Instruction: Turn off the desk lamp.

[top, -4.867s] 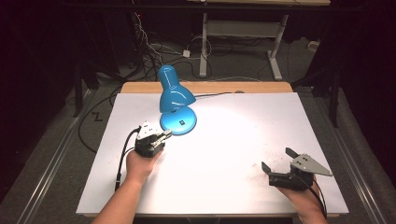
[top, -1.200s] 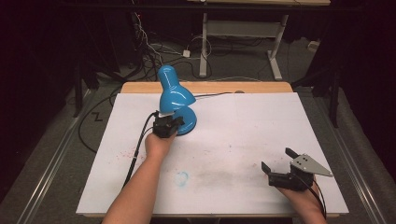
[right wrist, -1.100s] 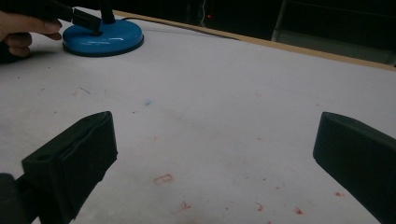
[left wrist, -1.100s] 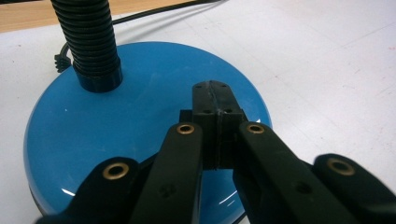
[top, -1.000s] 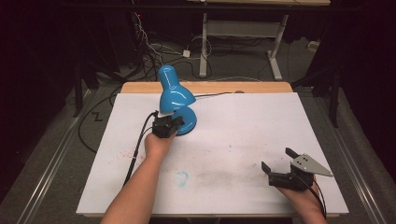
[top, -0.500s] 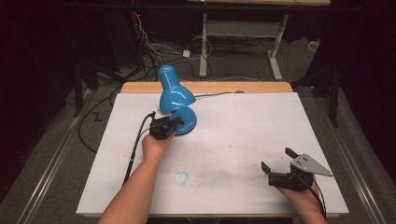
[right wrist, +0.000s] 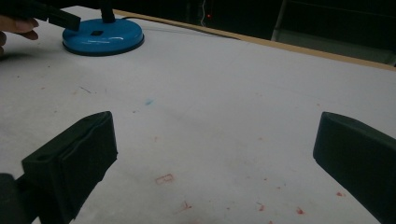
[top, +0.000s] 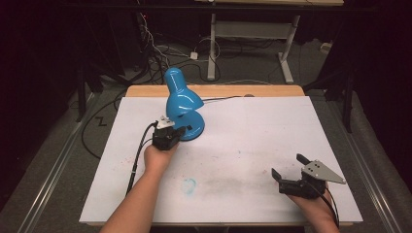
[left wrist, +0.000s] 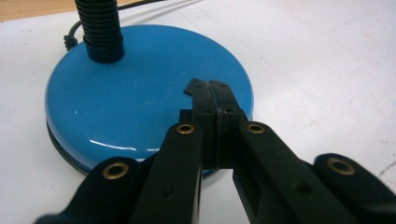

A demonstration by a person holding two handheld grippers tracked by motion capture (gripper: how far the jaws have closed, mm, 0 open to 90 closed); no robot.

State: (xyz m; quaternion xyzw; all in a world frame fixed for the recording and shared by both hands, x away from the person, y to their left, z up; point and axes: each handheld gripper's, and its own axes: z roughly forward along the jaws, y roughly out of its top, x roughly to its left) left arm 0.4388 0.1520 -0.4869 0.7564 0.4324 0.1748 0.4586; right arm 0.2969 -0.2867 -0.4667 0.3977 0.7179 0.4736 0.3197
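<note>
A blue desk lamp (top: 180, 99) stands at the back left of the white table (top: 272, 126), its shade bent down over its round base (left wrist: 140, 88). A black ribbed neck (left wrist: 100, 28) rises from the base's far side. My left gripper (left wrist: 208, 87) is shut with nothing between its jaws, its tips just over the near part of the base top (top: 180, 130). A small black switch (right wrist: 96, 32) sits on the base. Low at the table's front right, my right gripper (top: 287, 165) is open and holds nothing (right wrist: 215, 154).
The lamp's black cord (top: 223, 98) runs off the back over a wooden strip (top: 218, 91). A blue smudge (top: 189, 184) and red specks mark the table top. Cables and a desk frame (top: 248, 29) lie on the dark floor behind.
The left gripper went forward from in front of the lamp to its base, then drew back slightly. The bright light on the table 4.9 s ago has gone. The right gripper has not moved.
</note>
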